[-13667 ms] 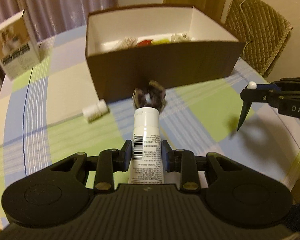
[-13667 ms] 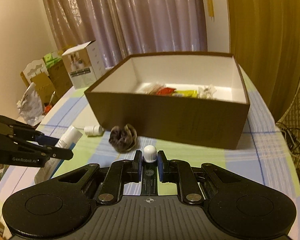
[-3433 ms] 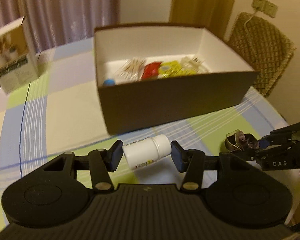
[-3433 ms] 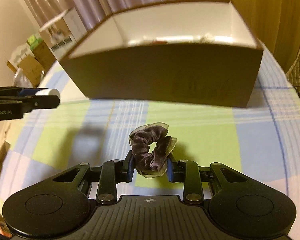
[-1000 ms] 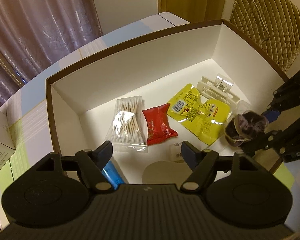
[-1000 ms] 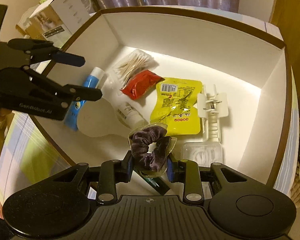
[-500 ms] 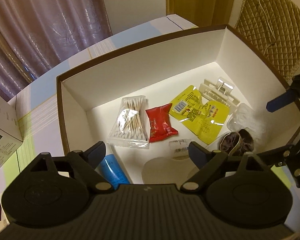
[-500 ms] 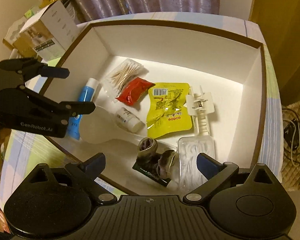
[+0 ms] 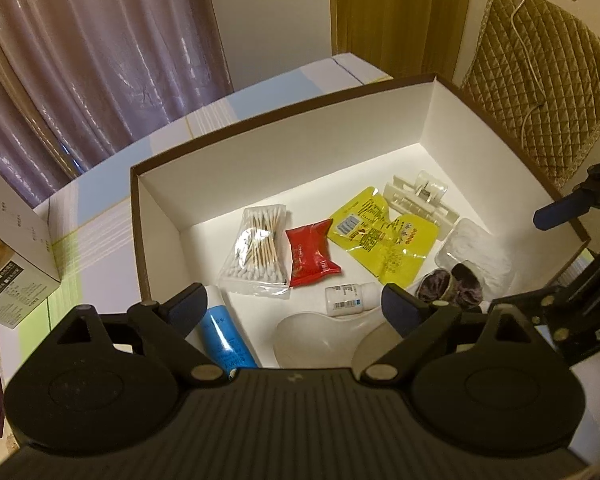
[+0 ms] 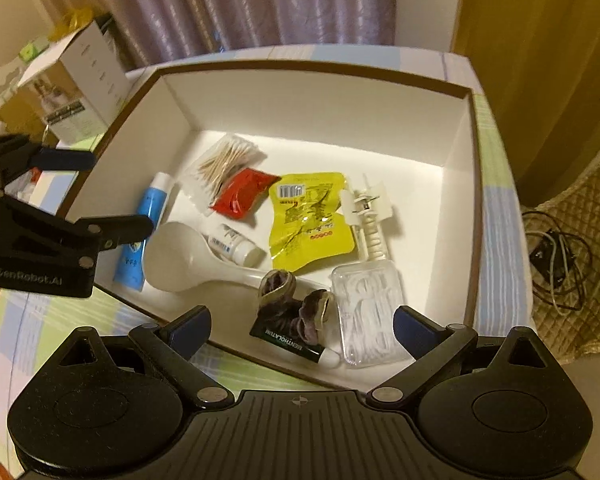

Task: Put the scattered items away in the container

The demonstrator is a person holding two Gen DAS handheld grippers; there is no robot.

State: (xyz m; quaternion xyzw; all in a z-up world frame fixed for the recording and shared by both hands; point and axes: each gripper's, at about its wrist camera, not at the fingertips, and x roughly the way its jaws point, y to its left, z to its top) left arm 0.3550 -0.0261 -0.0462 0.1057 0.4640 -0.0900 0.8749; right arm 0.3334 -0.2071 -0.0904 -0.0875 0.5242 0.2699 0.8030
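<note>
1. The brown box point(image 10: 470, 216) with white inner walls fills the space ahead of both my grippers; it sits on a checked tablecloth point(image 9: 96, 224).
2. My left gripper point(image 9: 294, 304) hangs over the box's near-left corner, fingers spread wide, holding nothing.
3. My right gripper point(image 10: 302, 328) hovers over the near wall, fingers just as wide apart, also empty.
4. A white spoon point(image 10: 180, 260) lies on the box floor ahead-left of my right gripper.
5. The blue tube point(image 9: 224, 336) lies just ahead of my left finger.
6. The yellow pouch point(image 10: 310, 218) lies mid-floor, ahead of both tools.
7. The purple scrunchie point(image 10: 290, 306) rests directly ahead of my right gripper, lying across a dark lip balm tube point(image 10: 290, 346), beside a clear floss-pick case point(image 10: 370, 318).
8. The small white bottle point(image 9: 350, 299) lies ahead of my left gripper, next to the spoon.
</note>
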